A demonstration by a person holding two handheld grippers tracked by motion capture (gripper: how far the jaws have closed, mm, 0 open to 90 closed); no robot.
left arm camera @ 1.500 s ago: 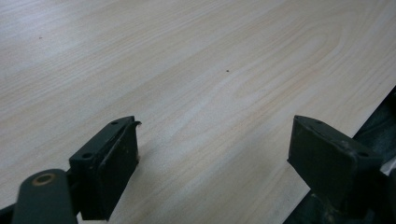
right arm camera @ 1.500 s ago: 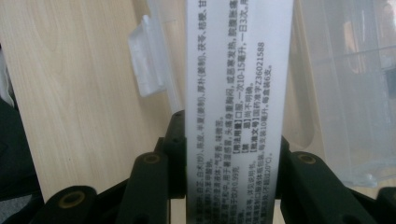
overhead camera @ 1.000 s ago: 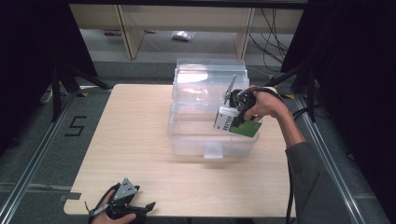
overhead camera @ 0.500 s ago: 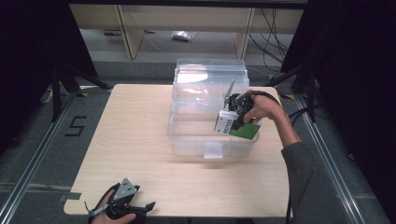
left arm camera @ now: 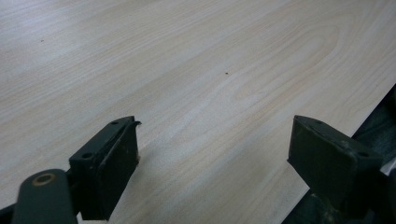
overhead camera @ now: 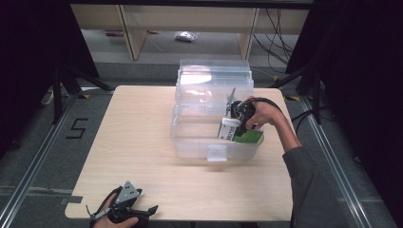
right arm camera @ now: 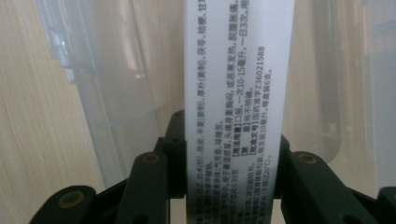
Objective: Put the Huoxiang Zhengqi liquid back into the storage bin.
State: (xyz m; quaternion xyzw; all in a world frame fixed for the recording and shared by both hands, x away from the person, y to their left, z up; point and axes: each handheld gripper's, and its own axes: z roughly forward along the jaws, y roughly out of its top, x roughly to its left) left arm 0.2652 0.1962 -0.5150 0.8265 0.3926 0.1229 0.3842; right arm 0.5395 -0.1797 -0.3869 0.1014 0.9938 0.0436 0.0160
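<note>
Two claws are at work. The right claw (overhead camera: 236, 124) grips a white-and-green box (overhead camera: 233, 131), jaws clamped on its narrow white face, as the right gripper view shows with the box (right arm camera: 239, 93) standing between the pads. Its print is small and blurred there, and the top and bottom of that face are cut off by the frame. In the high view the box sits inside the clear bin (overhead camera: 190, 142) at its right end, partly hidden by the hand (overhead camera: 263, 114) and blurred by the plastic wall; whether it touches the bin's floor cannot be told. The left claw (overhead camera: 142, 213), at the near left edge of the bench (overhead camera: 133, 137), stands wide over bare wood (left arm camera: 196, 84), holding nothing. Compared with a second ago, the box sits lower in the bin; the left claw has not shifted.
</note>
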